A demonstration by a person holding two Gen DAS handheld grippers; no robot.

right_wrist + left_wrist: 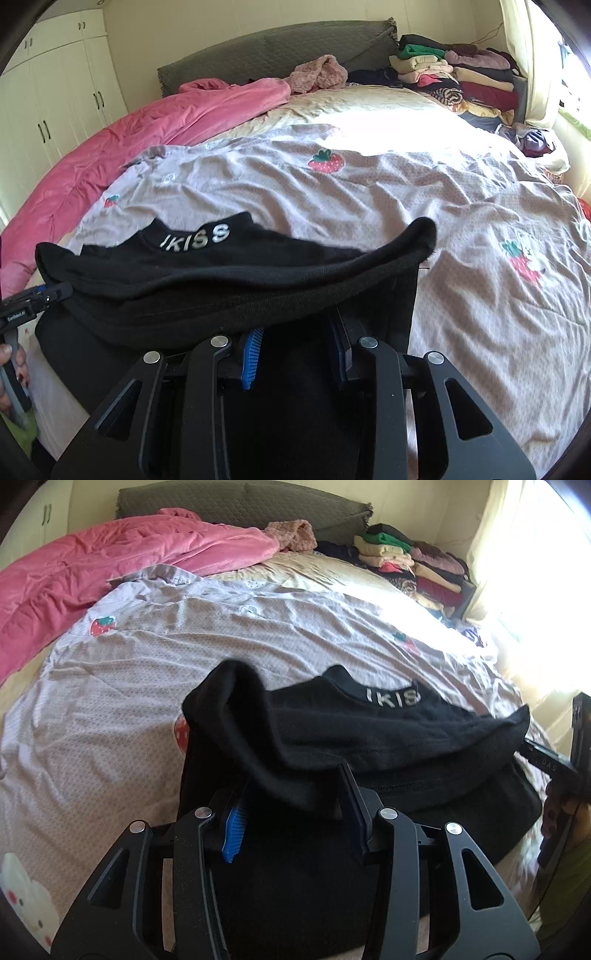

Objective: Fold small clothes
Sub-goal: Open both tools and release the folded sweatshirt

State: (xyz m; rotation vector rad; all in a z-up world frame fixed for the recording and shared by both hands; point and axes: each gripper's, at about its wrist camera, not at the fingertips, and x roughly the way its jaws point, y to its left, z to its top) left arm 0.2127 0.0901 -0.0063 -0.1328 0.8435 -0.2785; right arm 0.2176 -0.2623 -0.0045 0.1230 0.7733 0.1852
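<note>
Black knit garment [369, 738], one piece, white "IKISS" lettering on its neckband, lay folded over near the foot of the bed [184, 646], its doubled edge lifted off the sheet. Left claw [295, 805] was partly closed, blue ribbed pads pinching a bunched fold at the garment's left end. Right claw [295, 343] likewise clamped the ribbed hem at the right end. Two claws, each gripping cloth. Bedsheet [461, 240] was pale lilac, wrinkled, with strawberry prints. One pink quilt [147, 129] lay rumpled along the left side. Several stacks of folded clothes [461, 81] sat by the headboard.
</note>
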